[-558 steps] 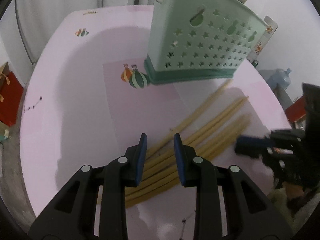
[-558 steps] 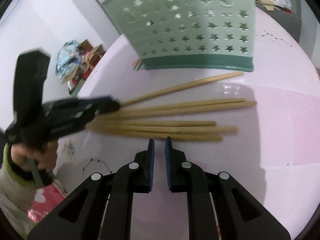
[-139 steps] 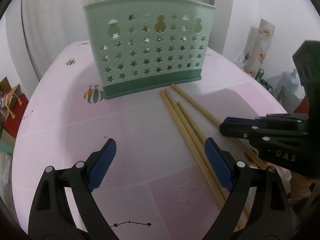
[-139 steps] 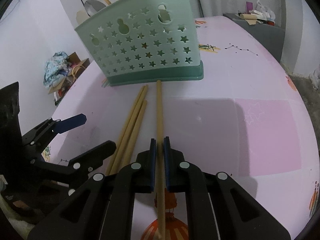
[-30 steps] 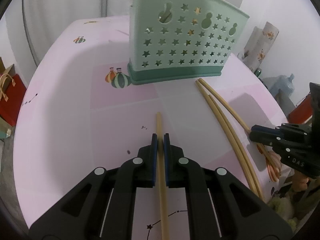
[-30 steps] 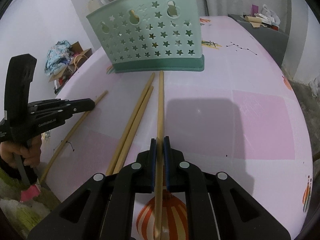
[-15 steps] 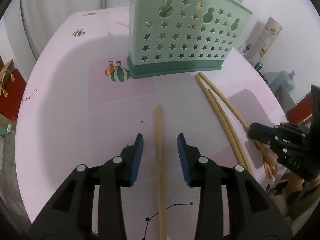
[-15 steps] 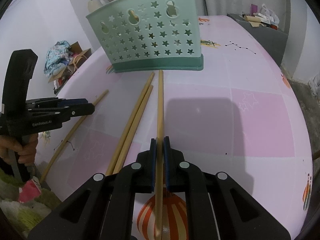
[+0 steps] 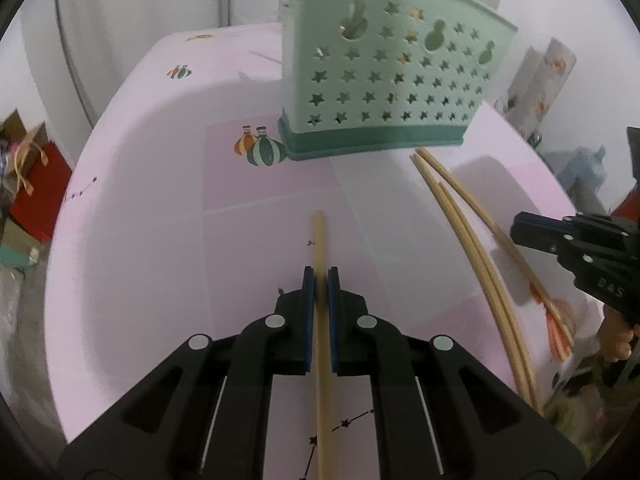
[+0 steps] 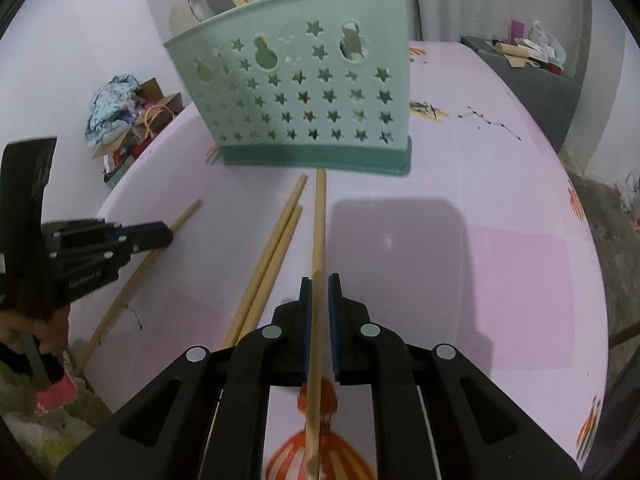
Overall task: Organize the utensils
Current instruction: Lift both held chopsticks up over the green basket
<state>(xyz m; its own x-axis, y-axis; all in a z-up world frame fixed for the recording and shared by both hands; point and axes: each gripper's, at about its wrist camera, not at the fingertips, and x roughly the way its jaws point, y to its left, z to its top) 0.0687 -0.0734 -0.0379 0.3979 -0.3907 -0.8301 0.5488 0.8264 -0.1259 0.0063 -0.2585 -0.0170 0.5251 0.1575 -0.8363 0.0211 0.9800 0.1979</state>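
Note:
A mint green utensil basket (image 9: 384, 80) with star holes stands on the pink table (image 9: 160, 240); it also shows in the right wrist view (image 10: 304, 104). My left gripper (image 9: 319, 276) is shut on a wooden chopstick (image 9: 319, 236) that points toward the basket. My right gripper (image 10: 316, 284) is shut on another chopstick (image 10: 319, 220) whose tip reaches the basket's base. Two more chopsticks (image 10: 276, 240) lie side by side left of it, also seen in the left wrist view (image 9: 460, 232).
A spoon (image 10: 208, 0) and other utensils stand inside the basket. Cartoon balloon prints (image 9: 260, 148) mark the tablecloth. Bags and clutter (image 10: 128, 120) sit on the floor beyond the table edge. A grey box (image 10: 532, 72) stands at the far right.
My left gripper was open around the chopstick half a second ago and has shut on it. My right gripper keeps its chopstick and has moved closer to the basket.

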